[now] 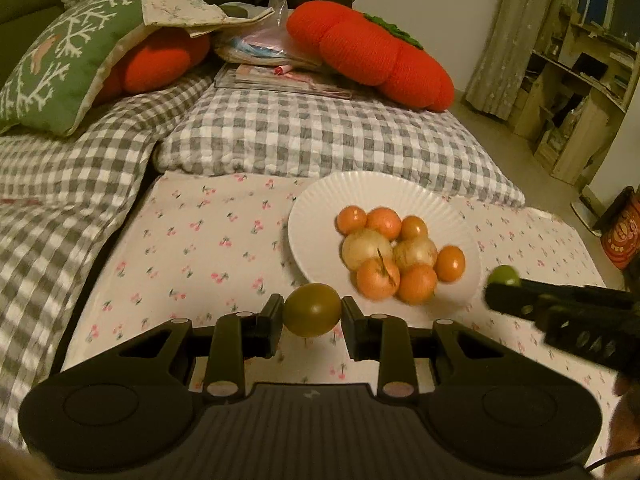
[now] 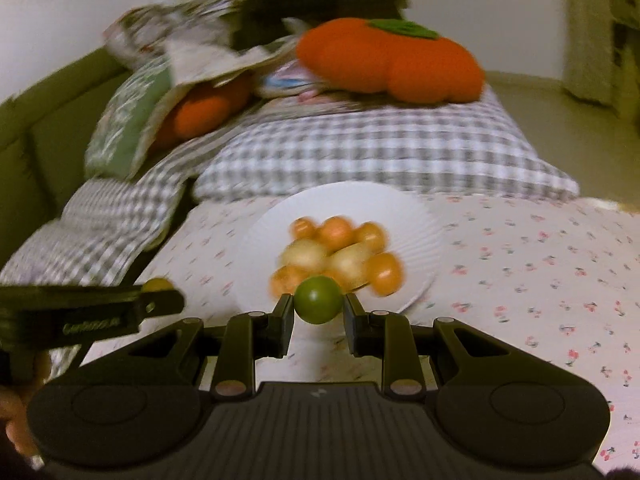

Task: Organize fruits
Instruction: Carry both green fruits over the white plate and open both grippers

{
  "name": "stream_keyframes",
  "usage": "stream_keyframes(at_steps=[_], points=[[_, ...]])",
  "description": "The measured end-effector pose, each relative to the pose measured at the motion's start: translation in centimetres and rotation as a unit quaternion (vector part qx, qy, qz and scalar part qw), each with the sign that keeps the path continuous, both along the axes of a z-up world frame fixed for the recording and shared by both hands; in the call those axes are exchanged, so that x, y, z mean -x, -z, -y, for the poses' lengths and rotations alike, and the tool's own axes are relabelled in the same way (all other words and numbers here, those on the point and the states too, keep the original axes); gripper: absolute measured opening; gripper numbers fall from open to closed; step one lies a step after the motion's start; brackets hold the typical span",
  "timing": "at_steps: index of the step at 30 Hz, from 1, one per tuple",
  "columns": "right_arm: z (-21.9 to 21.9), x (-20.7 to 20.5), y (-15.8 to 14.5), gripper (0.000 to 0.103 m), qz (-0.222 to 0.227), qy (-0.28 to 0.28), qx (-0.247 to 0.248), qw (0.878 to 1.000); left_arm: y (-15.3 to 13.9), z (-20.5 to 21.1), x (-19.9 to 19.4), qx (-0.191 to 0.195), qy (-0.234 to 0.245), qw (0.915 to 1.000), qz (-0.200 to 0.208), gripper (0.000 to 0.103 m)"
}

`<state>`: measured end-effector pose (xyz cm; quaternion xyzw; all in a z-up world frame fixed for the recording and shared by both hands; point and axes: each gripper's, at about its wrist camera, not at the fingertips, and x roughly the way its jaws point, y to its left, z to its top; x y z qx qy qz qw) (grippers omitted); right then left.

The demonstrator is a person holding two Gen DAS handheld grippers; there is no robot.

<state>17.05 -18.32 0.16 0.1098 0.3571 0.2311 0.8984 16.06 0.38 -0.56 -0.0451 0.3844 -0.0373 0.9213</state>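
Note:
A white ribbed plate sits on the cherry-print cloth and holds several orange fruits and two pale yellow ones. My left gripper is shut on an olive-green round fruit, held above the cloth just left of and nearer than the plate. My right gripper is shut on a brighter green round fruit at the plate's near rim. The right gripper also shows in the left wrist view, and the left gripper in the right wrist view.
Grey checked pillows lie behind the plate. Orange plush cushions and a green patterned pillow sit further back, with magazines between. Wooden shelves stand at the far right.

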Motion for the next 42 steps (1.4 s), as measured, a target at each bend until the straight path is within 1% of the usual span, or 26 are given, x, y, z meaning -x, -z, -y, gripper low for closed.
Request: stream_keyframes(at_steps=[3, 6, 11, 16, 24, 29, 36, 38, 42], points=[[1.2, -1.3, 0.6, 0.024, -0.015, 0.016, -0.014, 1.000, 0.7, 0.2, -1.6, 0.006, -0.006, 0.9999, -0.006, 0.016], [1.5, -2.4, 1.5, 0.024, -0.026, 0.026, -0.020, 0.999, 1.5, 0.2, -3.3, 0.018, -0.011, 0.9997, -0.011, 0.016], [1.4, -3.5, 2.7, 0.024, -0.045, 0.021, -0.030, 0.998, 2.4, 0.2, -5.1, 0.045, -0.015, 0.9988, -0.015, 0.016], [0.4, -3.9, 3.4, 0.024, -0.048, 0.008, -0.019, 0.999, 2.9, 0.2, -6.5, 0.059, -0.015, 0.9981, -0.009, 0.016], [-0.2, -4.1, 4.1, 0.024, -0.058, 0.003, -0.011, 0.998, 4.2, 0.4, -7.1, 0.079, -0.014, 0.9967, -0.012, 0.016], [-0.1, -4.0, 4.0, 0.027, -0.059, 0.006, -0.018, 0.998, 4.2, 0.4, -7.0, 0.089, -0.008, 0.9959, -0.015, 0.017], [0.9, -3.5, 2.5, 0.031, -0.049, 0.019, -0.045, 0.998, 3.5, -1.1, -6.6, 0.122, -0.029, 0.9920, -0.017, 0.019], [0.9, -3.2, 2.1, 0.032, -0.047, 0.021, -0.042, 0.998, 3.2, -1.7, -6.4, 0.137, -0.036, 0.9898, -0.018, 0.019], [1.0, -2.4, 0.8, 0.035, -0.029, 0.026, -0.030, 0.999, 2.4, -2.5, -5.7, 0.150, -0.045, 0.9875, -0.015, 0.019]])
